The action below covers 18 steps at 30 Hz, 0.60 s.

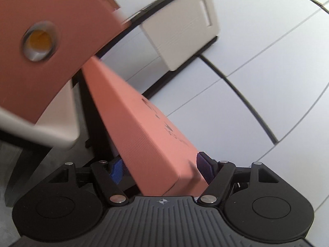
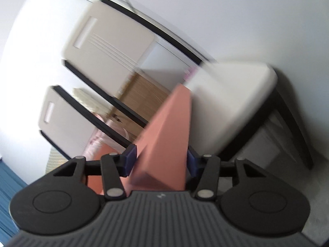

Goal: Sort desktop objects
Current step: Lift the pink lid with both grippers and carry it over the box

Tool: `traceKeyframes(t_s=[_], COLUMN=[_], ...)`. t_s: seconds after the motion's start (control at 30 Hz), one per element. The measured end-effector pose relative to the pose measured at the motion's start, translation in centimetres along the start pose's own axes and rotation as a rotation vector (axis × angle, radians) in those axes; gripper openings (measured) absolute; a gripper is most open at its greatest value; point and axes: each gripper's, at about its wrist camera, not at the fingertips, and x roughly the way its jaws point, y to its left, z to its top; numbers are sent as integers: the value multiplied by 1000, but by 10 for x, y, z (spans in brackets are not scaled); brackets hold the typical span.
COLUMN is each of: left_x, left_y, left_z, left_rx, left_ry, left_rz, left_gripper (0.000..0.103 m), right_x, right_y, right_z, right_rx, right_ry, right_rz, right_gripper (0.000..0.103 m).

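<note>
Left gripper (image 1: 160, 169): jaws closed on the near end of a long salmon-pink box (image 1: 133, 127), a blue pad (image 1: 117, 170) against each side of it. The box runs away from the camera toward the far left, one long edge turned upward; dark print shows on its right face (too blurred to read).

Above it, upper left, a second salmon-pink slab (image 1: 47, 41) fills the corner, with a round metal-rimmed window showing amber inside (image 1: 39, 41). Which object it belongs to I cannot tell. Below that slab, a white table corner (image 1: 61, 131) on dark legs.

Far centre, a beige panel (image 1: 181, 30) with a slot near its top edge, against a white wall.

Right gripper (image 2: 160, 160): jaws closed on a salmon-pink box (image 2: 164, 135), pads touching both sides; the box tapers away toward the far centre. Heavy motion blur here. Right of it, the white table (image 2: 232, 103) with a black leg. Far left, two beige slotted panels (image 2: 107, 47), and a wood-coloured surface (image 2: 141, 98) between them and the box.
</note>
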Motion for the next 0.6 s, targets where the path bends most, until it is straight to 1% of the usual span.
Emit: traceKeyframes(t_s=[0.1,0.2,0.3,0.4,0.47,0.57,0.6], left_x=[-9,-17,-32,-48,-53,-63,-68], left_y=[-11,-22,-34,-43,-51,-74,-75], left_z=[6,15,29,47,62,86,93], left_rx=[26,55,87,136,149,164,163], left_ry=[-16,-40,-78,-123,-135,-137,-148], left_rz=[-22,-13,-4,6,21,60,68], left_gripper=[75,76,76,76,75,76,76], right_x=[-15,-23,-24,-20,-13,5,13], right_y=[18,36,57,77,90,111,119], right_z=[4,6,7,6,6,2,0], right_rx=[-29,-69,-74,-54,-41,-26,-19], right_ry=[-30,-67,-91,-107,-115,-118,-115], right_rz=[10,40,63,97,119,143,149], right_gripper=[53,53,53,53,53,53,53])
